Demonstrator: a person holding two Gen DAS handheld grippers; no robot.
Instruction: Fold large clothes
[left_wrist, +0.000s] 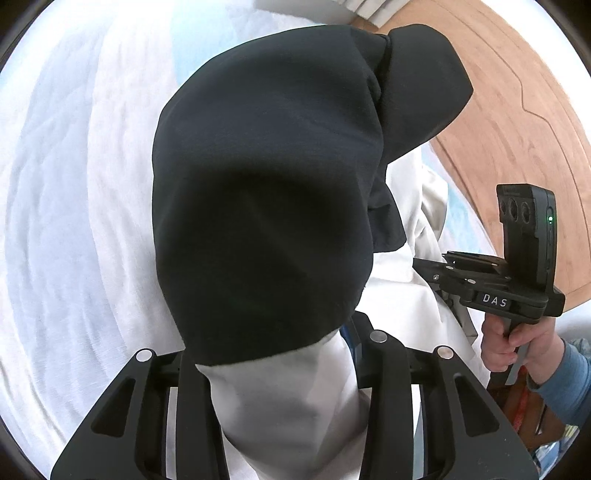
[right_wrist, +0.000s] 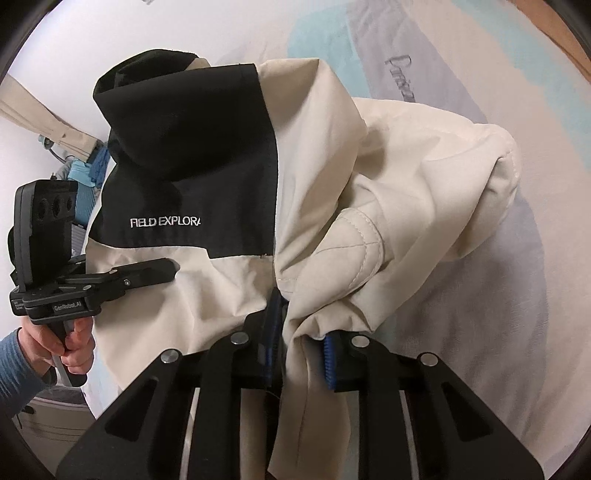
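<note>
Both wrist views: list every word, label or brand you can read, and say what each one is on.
"FIELD EXPLORA", cut off by a fold: black panel of the jacket.
"DAS": right gripper body.
"GenRobot.AI", small, uncertain: left gripper body.
Cursive word starting "Paris", rest blurred: bed sheet.

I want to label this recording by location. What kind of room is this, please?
Probably a bedroom. The jacket hangs over a wide sheet with pale blue patches, which looks like a bed. A curved wooden board at its edge could be a headboard, and a beige curtain hangs behind.
</note>
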